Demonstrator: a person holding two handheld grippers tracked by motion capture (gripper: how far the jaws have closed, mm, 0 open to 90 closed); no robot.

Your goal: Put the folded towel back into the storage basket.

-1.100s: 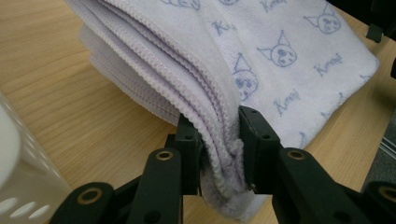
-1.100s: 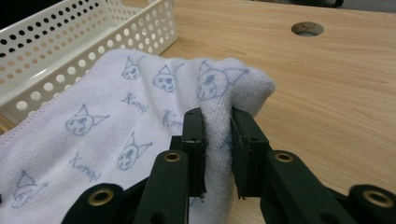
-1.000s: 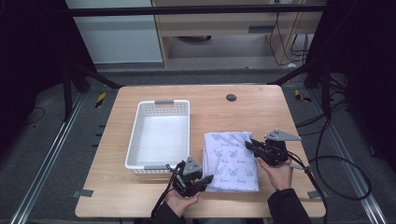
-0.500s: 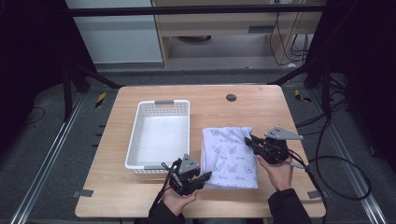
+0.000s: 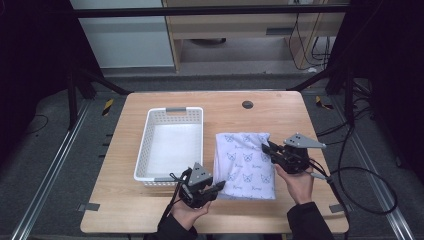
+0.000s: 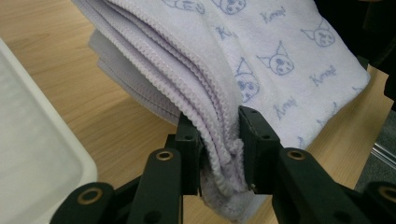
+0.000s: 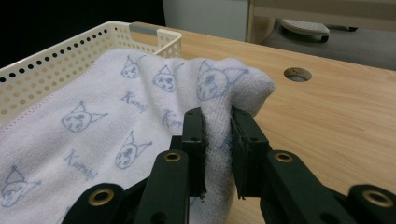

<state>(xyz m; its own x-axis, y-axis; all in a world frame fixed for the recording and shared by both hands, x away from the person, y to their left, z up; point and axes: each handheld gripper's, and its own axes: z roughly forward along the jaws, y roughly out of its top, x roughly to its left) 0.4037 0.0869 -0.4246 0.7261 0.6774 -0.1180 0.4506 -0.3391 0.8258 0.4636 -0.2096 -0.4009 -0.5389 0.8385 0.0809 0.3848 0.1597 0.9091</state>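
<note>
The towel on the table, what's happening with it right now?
A person is holding the folded towel with both handheld grippers. The left gripper is clamped on the stacked edges at the towel's near left corner, and the right gripper pinches a bunched fold on its right side. The towel lies on the wooden table just right of the white basket, which holds nothing. The towel has not yet gone into the basket.
</note>
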